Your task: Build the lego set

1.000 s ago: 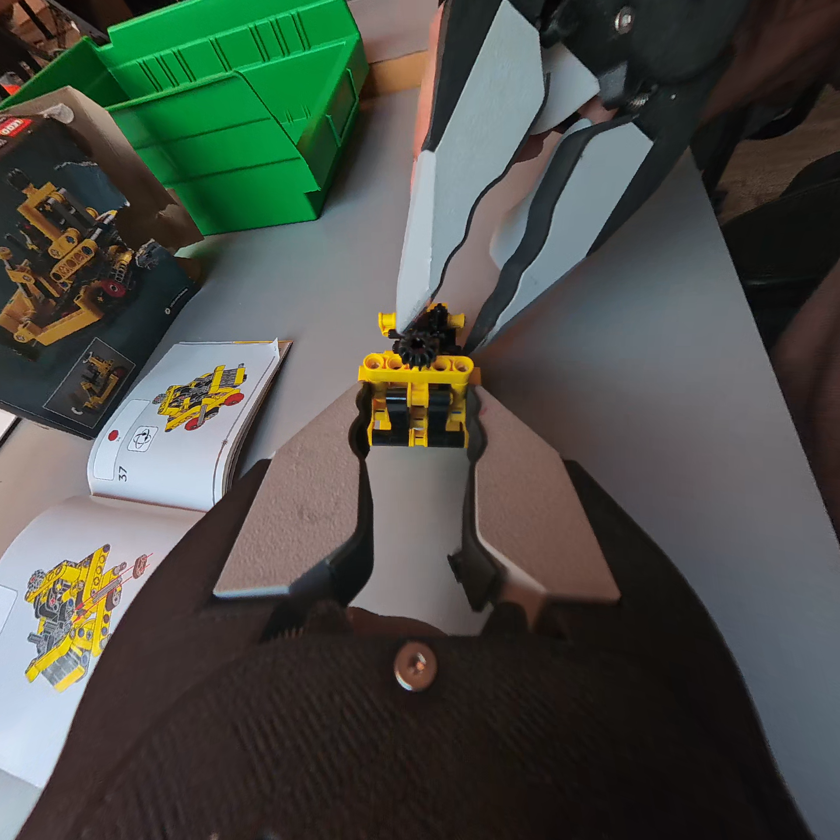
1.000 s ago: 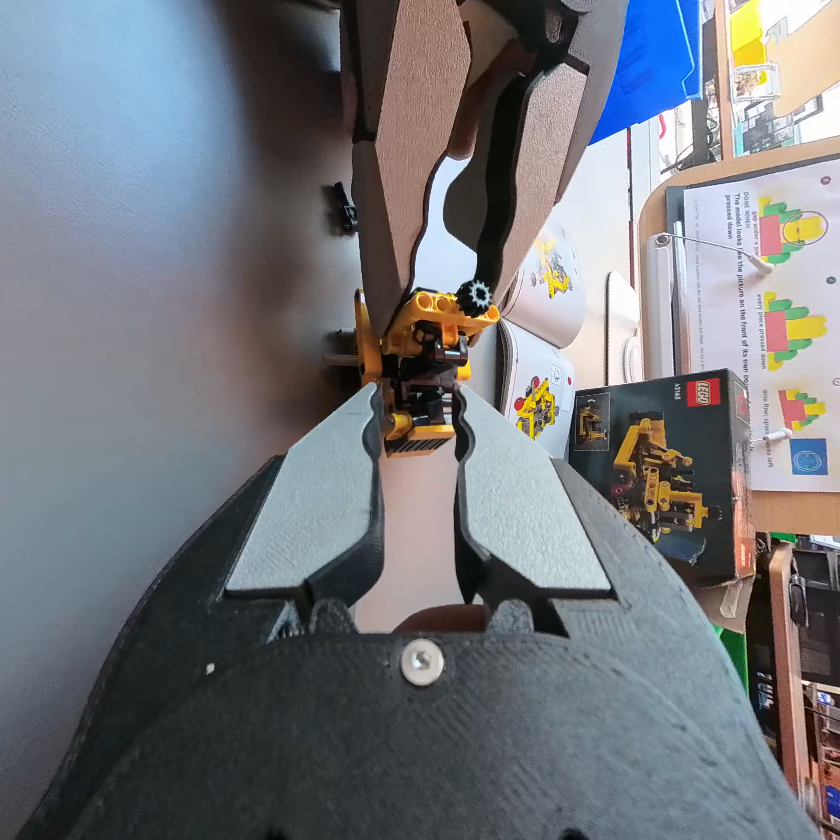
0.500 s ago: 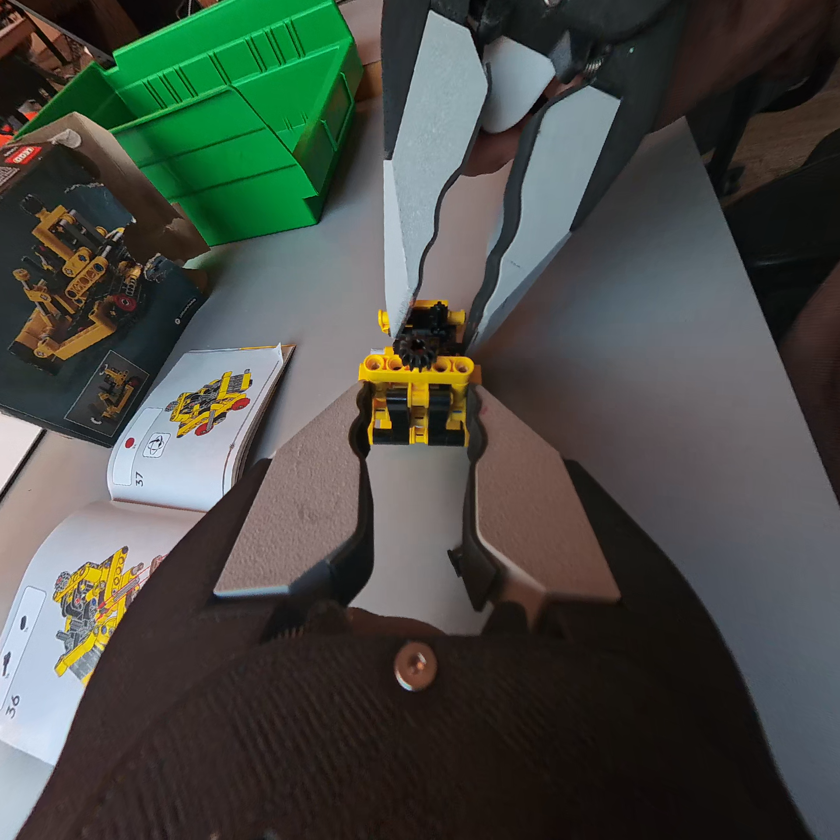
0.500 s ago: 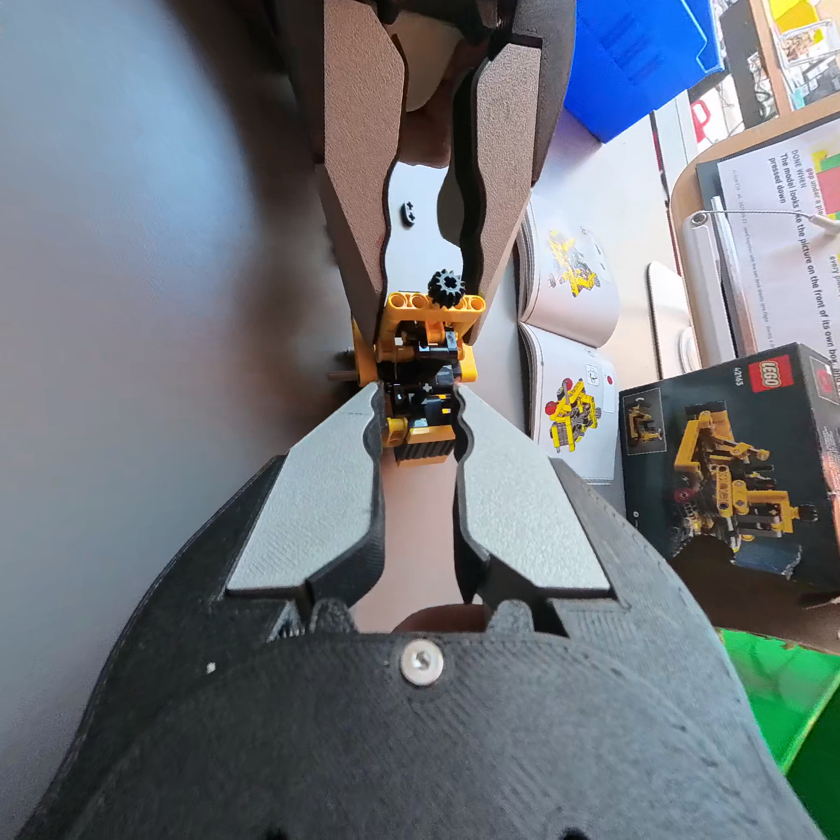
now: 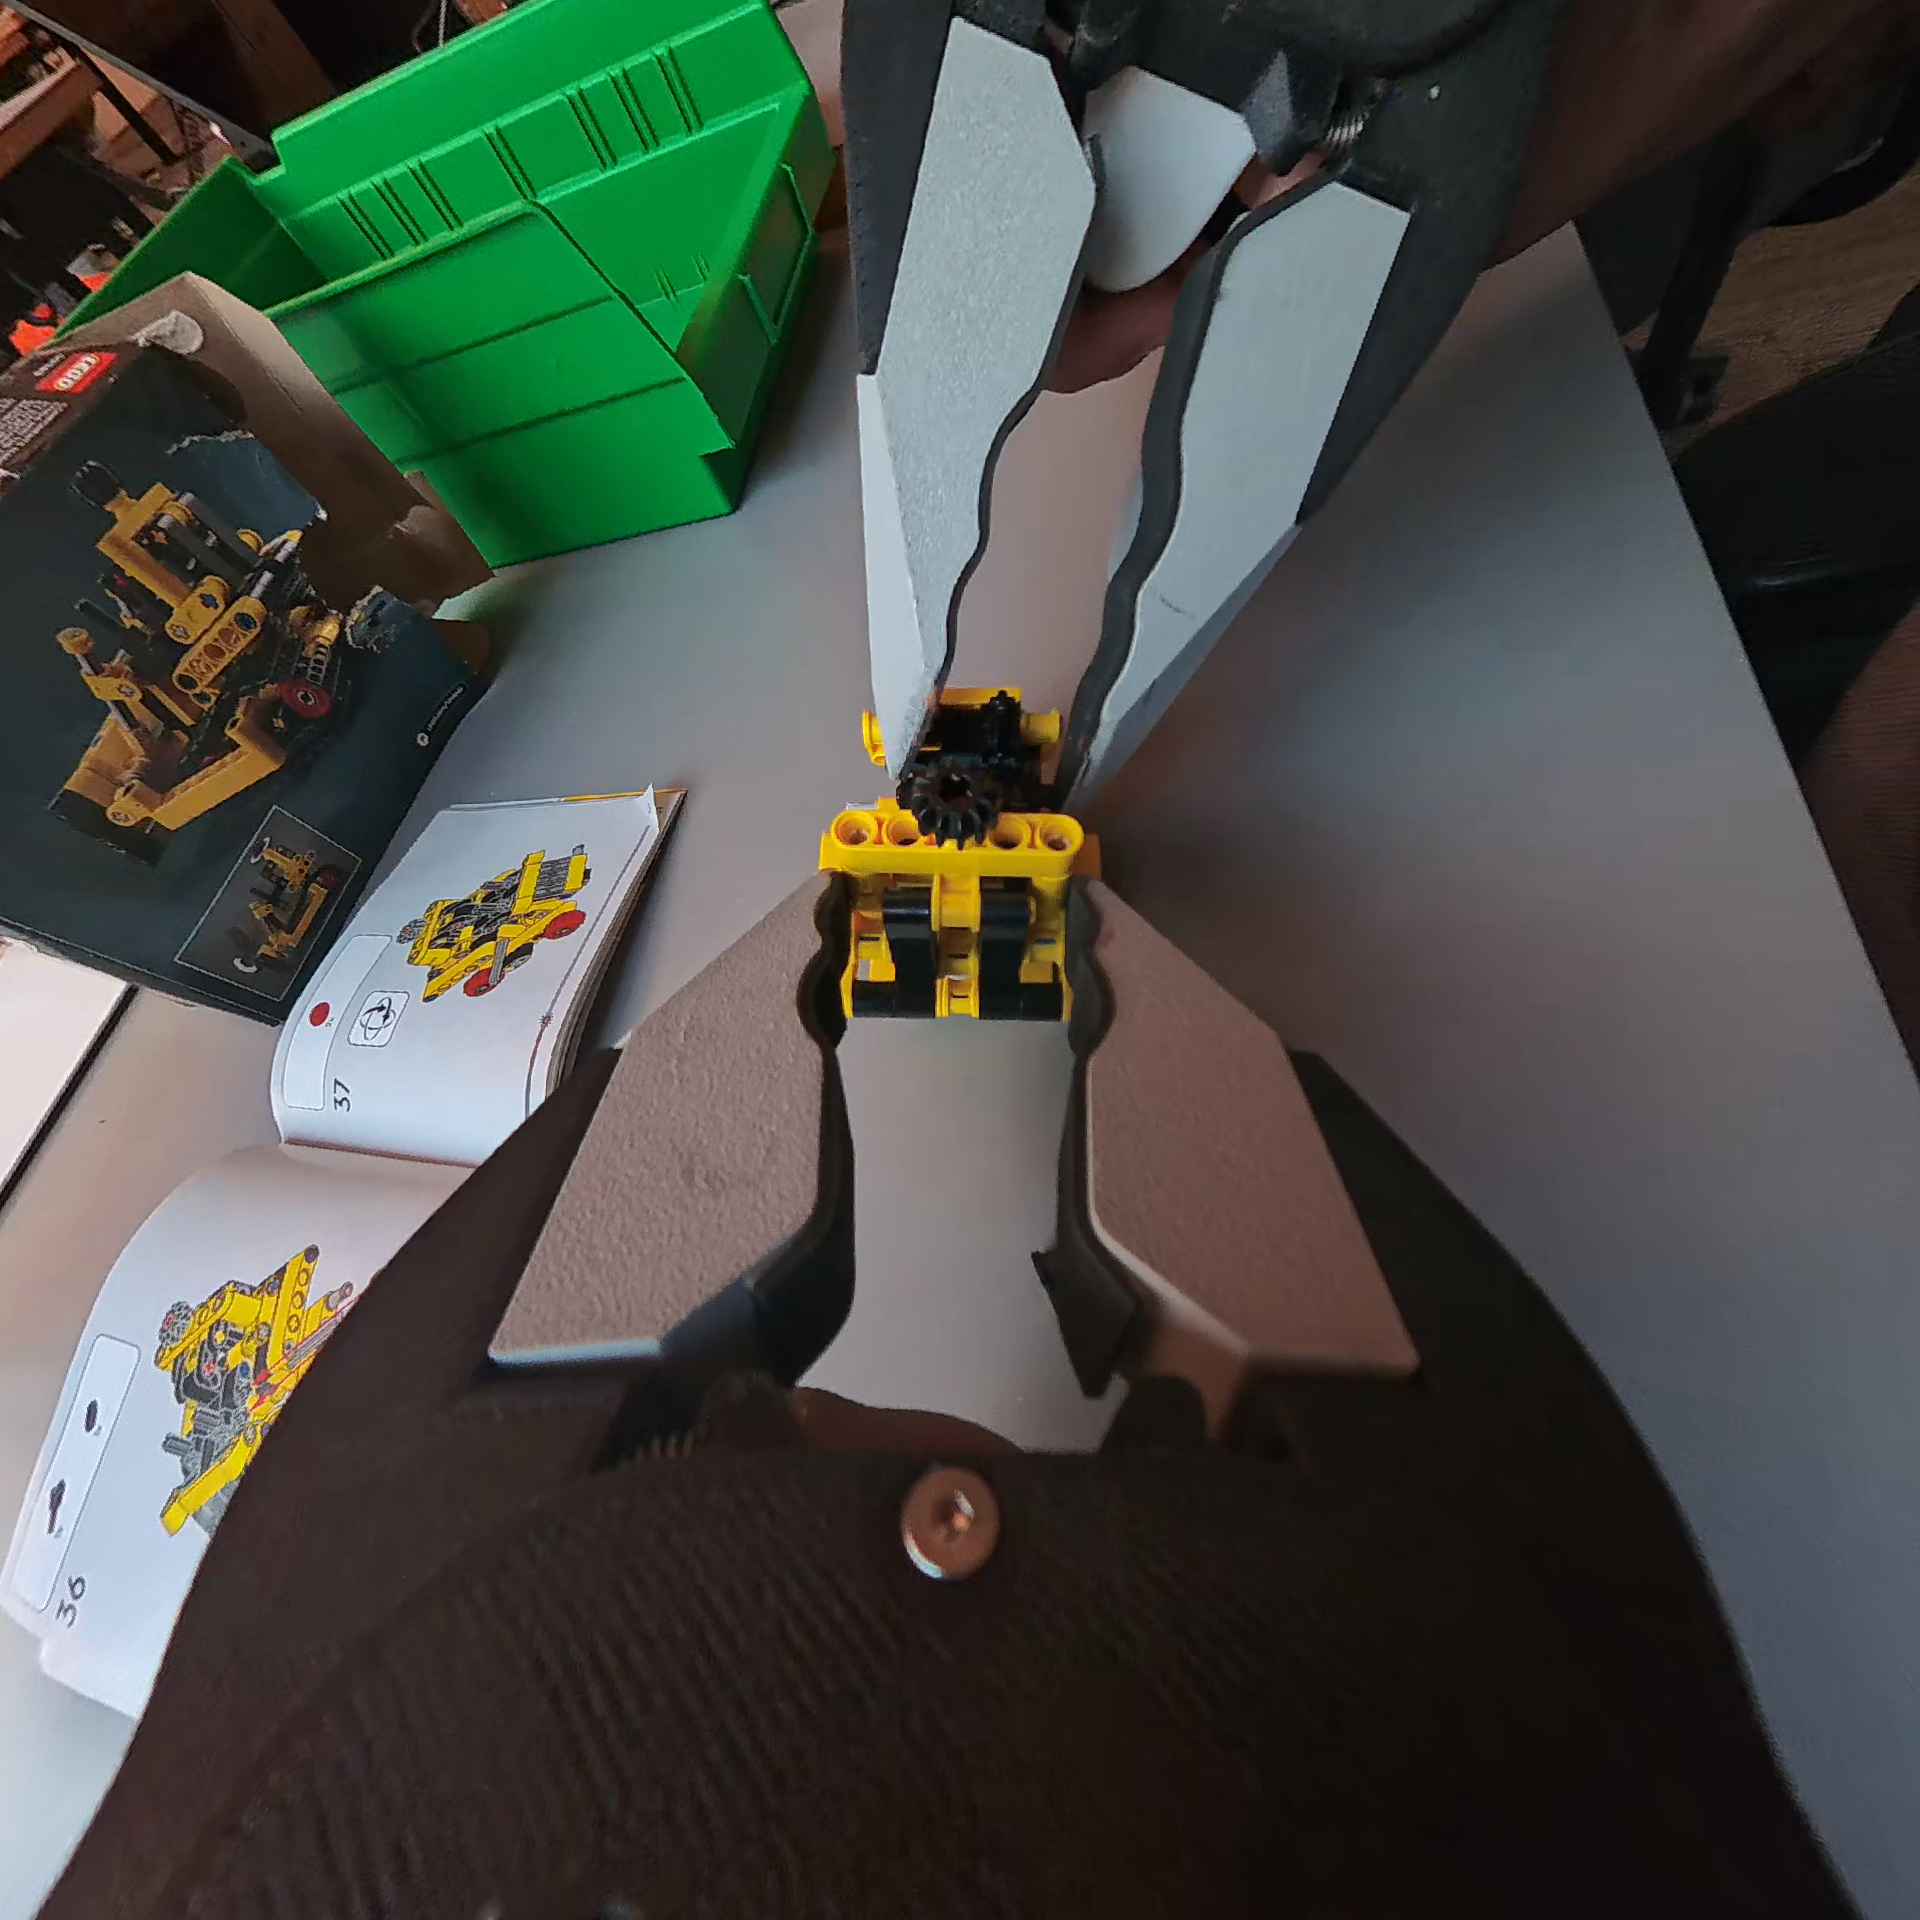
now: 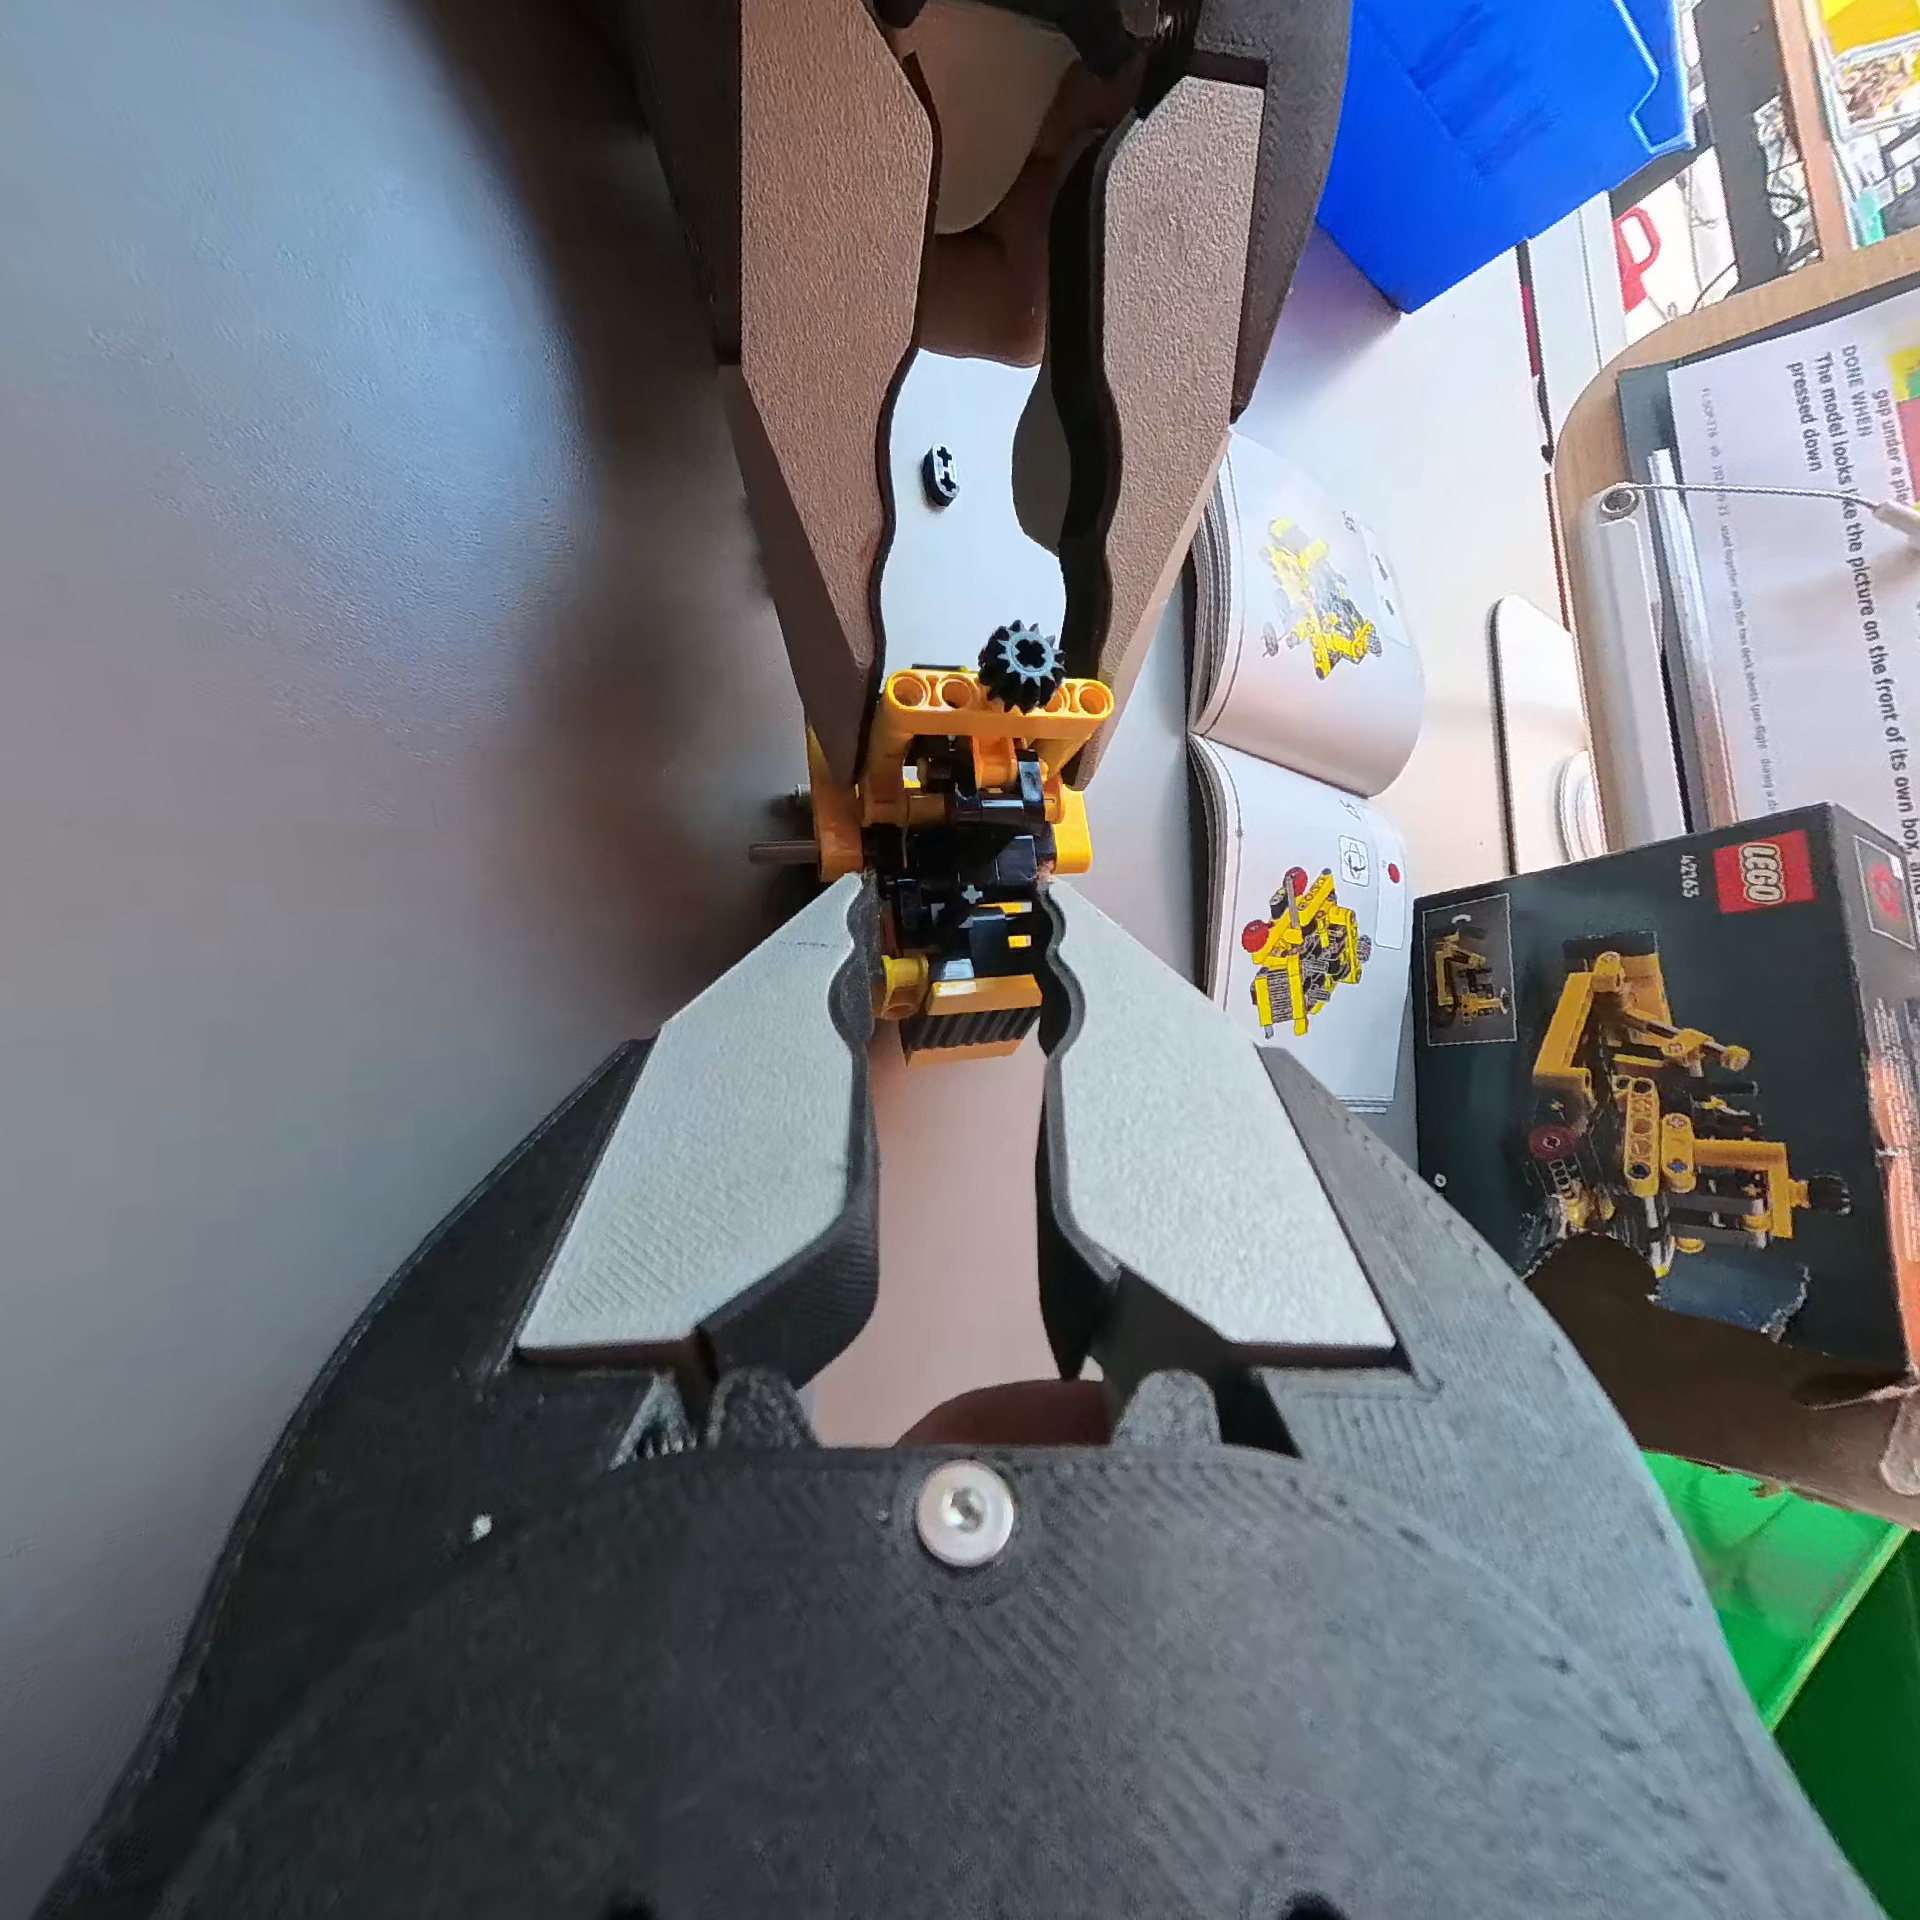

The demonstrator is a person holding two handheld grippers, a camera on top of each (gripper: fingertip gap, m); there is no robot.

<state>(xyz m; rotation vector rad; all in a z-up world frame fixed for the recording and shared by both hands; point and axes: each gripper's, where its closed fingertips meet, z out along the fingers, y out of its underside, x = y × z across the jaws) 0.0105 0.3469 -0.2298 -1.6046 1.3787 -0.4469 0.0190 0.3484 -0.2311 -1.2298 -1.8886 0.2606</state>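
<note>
A small yellow and black lego model [image 5: 951,868] hangs above the grey table [image 5: 1351,831], gripped from both ends. My left gripper [image 5: 956,925], with brown pads, is shut on its near end. My right gripper [image 5: 987,769], with grey pads, comes in from the top and is shut on its far end. A black gear [image 5: 948,810] sits on the model's yellow beam. In the right wrist view the right gripper [image 6: 953,904] clamps the model [image 6: 977,831] from below, the left gripper [image 6: 968,774] clamps it from above, and the gear [image 6: 1021,665] points at the camera.
A green bin [image 5: 540,260], the set's dark box [image 5: 177,644] and an open instruction booklet [image 5: 457,977] lie left of the grippers. A small black piece [image 6: 942,476] lies on the table. A blue bin [image 6: 1486,125] stands behind. The table edge runs down the right. The grippers are tip to tip, or close to it.
The right gripper has swung from a slant at the upper right to nearly straight opposite the left gripper. Both stay shut on the model, which keeps its place between them.
</note>
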